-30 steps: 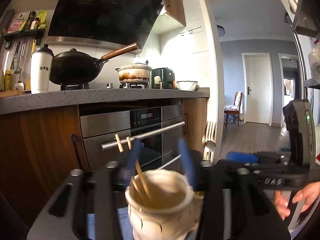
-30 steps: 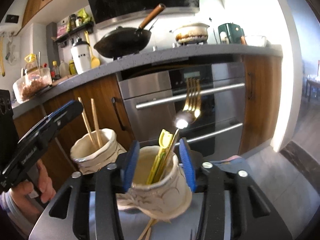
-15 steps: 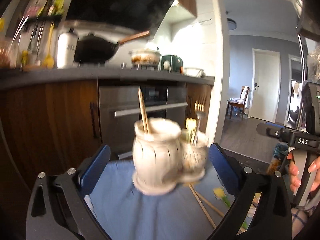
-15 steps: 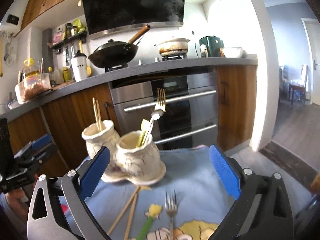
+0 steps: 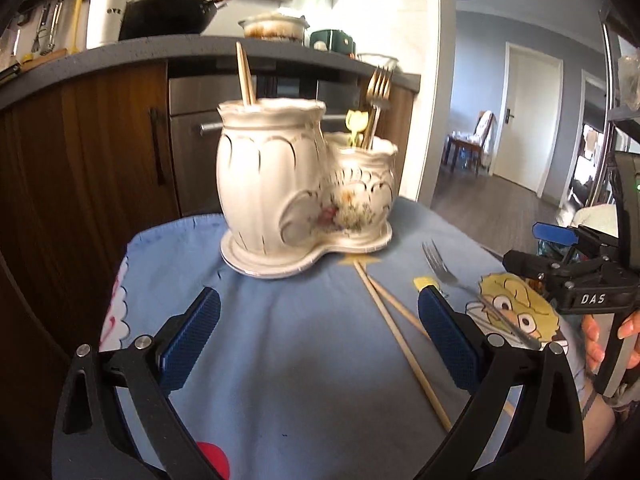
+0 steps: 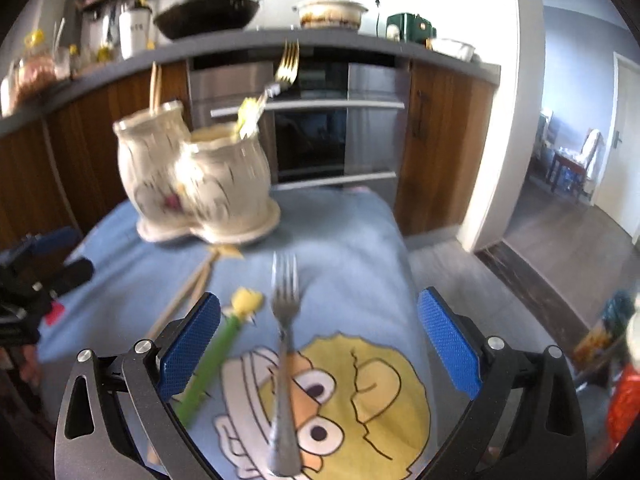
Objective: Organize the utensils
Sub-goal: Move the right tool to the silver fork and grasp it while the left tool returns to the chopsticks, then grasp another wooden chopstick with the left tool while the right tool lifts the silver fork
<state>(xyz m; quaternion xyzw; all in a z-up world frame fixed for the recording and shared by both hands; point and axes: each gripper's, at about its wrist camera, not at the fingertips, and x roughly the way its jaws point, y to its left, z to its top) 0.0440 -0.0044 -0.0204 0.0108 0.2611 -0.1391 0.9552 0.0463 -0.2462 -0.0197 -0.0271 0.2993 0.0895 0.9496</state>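
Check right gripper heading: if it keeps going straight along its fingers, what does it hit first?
Most likely the silver fork lying on the blue cloth, centred between the open fingers of the right gripper. The ceramic holder sits farther back and left. Depth is hard to judge through the fisheye.

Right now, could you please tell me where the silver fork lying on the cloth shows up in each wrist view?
Left wrist view: the silver fork lies right of centre on the blue cloth, tines toward the holder, beyond the loose chopsticks.
Right wrist view: the silver fork runs down the lower centre, handle over the cartoon face.
Shared landmark: the white ceramic utensil holder behind it.
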